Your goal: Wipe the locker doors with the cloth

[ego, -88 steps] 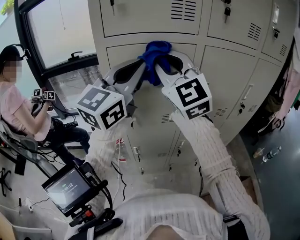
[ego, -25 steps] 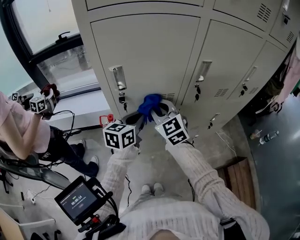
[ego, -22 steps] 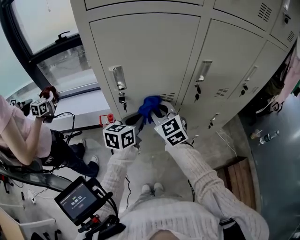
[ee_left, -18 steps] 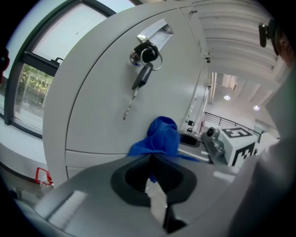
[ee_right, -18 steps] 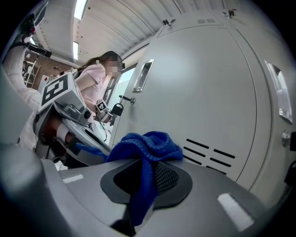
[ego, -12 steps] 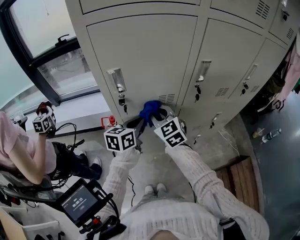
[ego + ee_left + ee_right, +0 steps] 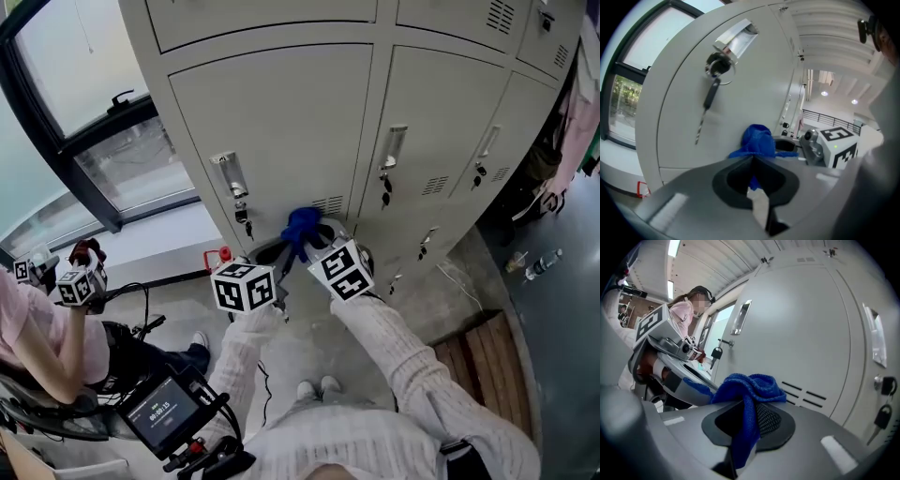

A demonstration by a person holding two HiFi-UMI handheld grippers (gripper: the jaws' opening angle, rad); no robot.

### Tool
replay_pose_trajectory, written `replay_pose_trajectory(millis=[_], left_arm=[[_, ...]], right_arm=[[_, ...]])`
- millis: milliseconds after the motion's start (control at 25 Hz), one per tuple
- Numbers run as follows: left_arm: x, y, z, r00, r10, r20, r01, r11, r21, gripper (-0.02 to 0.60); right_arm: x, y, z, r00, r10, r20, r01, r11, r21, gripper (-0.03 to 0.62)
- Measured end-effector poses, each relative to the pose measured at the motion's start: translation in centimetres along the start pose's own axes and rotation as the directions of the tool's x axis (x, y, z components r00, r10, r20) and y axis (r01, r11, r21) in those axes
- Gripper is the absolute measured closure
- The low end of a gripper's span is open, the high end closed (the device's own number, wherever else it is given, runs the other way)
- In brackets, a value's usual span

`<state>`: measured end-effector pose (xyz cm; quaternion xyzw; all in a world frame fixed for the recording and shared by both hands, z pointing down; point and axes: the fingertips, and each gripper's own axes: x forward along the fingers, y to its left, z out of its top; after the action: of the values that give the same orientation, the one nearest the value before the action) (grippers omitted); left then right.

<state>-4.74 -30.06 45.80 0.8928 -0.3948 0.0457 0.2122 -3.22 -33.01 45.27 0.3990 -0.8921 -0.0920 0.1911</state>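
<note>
Cloth (image 7: 300, 225) pinched by left hand-held gripper (image 7: 279, 251) and right hand-held gripper (image 7: 315, 238) rests low against a shut locker door (image 7: 281, 122).

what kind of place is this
Probably a locker room or staff changing area: rows of grey metal lockers with keys hanging in their locks, a large window beside them.

The left gripper (image 7: 752, 161) had its grey jaws pressed together on a strip of the bunched blue fabric cloth (image 7: 757, 139), which lay against the pale grey metal locker door (image 7: 754, 84). A dark key (image 7: 710, 96) hung from the lock below the recessed silver handle (image 7: 736, 40). The right gripper (image 7: 787, 146) met the cloth from the right. A dark-framed window (image 7: 628, 70) stood at left.
</note>
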Motion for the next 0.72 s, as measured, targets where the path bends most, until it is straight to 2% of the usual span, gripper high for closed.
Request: replay_pose_trajectory(millis=[120,240,400,520,600,720], left_arm=[[0.0,-2.3,2.4,0.997,-0.06,0.044,0.058,0.998,0.039,0.577],[0.0,-4.9,5.5,0.986,-0.124,0.109,0.116,0.99,0.076,0.577],[0.1,-8.2,10.4,0.961,-0.197,0.195,0.164,0.971,0.176,0.577],[0.3,-9.8,14.0,0.94,-0.234,0.248,0.172,0.953,0.249,0.576],[-0.2,-11.0,16.5,0.929,-0.25,0.271,0.15,0.927,0.343,0.576],[-1.6,-12.8,20.4,0.913,-0.258,0.316,0.071,0.862,0.501,0.577]], right_arm=[[-2.6,-1.3,2.5,0.998,-0.014,0.061,0.02,0.995,-0.098,0.539],[-5.2,-3.5,5.5,0.993,-0.064,0.099,0.086,0.968,-0.237,0.539],[-8.1,-7.3,10.2,0.973,-0.157,0.171,0.2,0.939,-0.279,0.539],[-9.8,-10.6,13.7,0.941,-0.251,0.227,0.317,0.888,-0.333,0.539],[-10.9,-12.2,16.3,0.917,-0.284,0.282,0.37,0.869,-0.328,0.539],[-12.6,-13.9,20.7,0.872,-0.308,0.382,0.432,0.85,-0.3,0.537]])
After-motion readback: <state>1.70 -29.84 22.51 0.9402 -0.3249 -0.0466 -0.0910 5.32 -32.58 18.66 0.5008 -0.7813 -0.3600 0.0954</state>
